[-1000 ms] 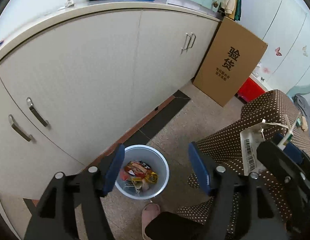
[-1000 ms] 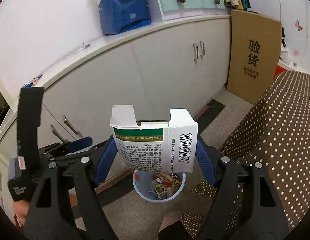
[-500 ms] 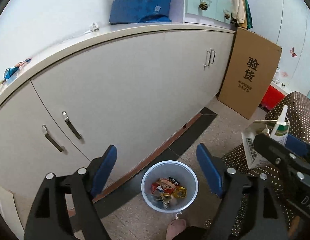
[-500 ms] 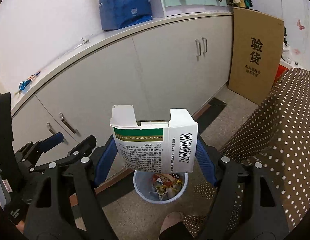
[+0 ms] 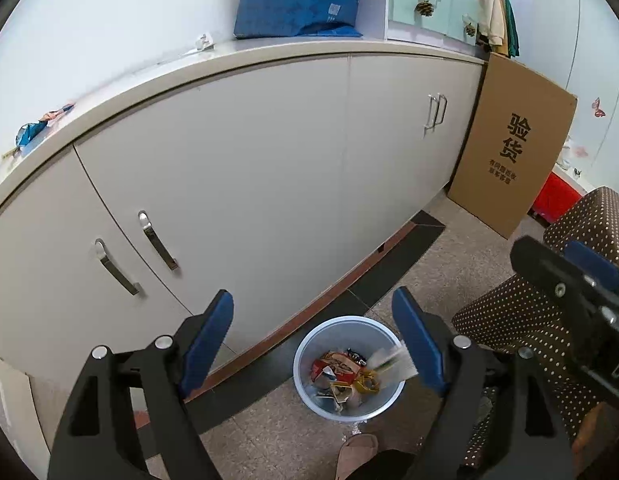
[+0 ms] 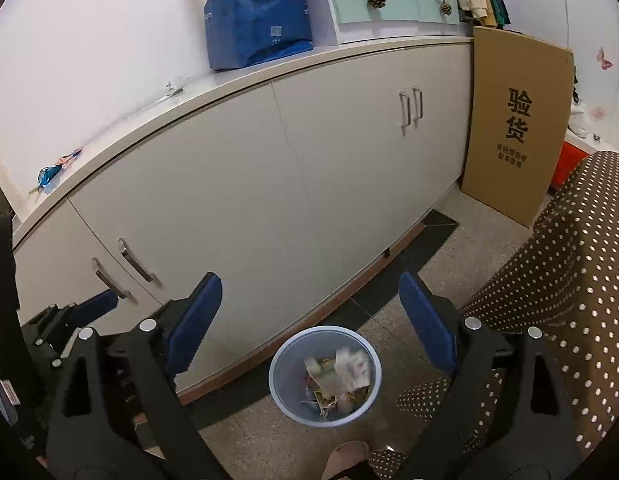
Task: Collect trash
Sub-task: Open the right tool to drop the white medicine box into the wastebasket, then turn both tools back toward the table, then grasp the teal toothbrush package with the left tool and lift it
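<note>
A pale blue trash bin stands on the floor by the cabinets, holding wrappers. A white and green carton lies blurred in the bin's mouth; it also shows in the left wrist view. My right gripper is open and empty, high above the bin. My left gripper is open and empty, also above the bin. The right gripper's body shows at the right of the left wrist view.
Grey floor cabinets with metal handles run behind the bin. A tall cardboard box leans at their right end. A brown polka-dot cloth covers furniture on the right. A slippered foot is just below the bin.
My right gripper opened and let go of the carton, which dropped into the bin. The left gripper's view has tilted up along the cabinets.
</note>
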`<move>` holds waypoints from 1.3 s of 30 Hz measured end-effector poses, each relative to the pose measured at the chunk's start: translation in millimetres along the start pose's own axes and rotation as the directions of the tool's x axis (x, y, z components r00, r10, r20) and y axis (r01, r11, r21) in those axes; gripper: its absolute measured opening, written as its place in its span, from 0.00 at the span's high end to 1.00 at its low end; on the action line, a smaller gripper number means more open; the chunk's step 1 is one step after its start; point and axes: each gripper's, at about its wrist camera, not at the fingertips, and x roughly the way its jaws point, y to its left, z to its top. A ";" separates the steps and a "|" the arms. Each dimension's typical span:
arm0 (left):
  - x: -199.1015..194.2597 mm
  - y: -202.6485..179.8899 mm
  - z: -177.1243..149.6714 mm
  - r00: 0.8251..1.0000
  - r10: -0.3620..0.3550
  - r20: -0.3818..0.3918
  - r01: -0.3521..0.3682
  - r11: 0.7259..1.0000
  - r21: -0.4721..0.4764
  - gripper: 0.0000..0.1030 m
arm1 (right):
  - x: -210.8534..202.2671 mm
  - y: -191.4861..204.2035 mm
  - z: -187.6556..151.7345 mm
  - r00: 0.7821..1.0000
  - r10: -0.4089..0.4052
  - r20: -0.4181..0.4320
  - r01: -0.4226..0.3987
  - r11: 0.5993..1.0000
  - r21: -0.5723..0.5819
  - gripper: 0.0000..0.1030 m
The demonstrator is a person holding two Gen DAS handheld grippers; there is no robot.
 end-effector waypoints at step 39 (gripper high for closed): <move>-64.4 -483.4 10.2 0.862 -0.470 -0.189 0.476 0.626 0.618 0.21 | -228.3 -372.4 -16.5 0.863 -0.506 -0.008 0.479 0.811 0.336 0.12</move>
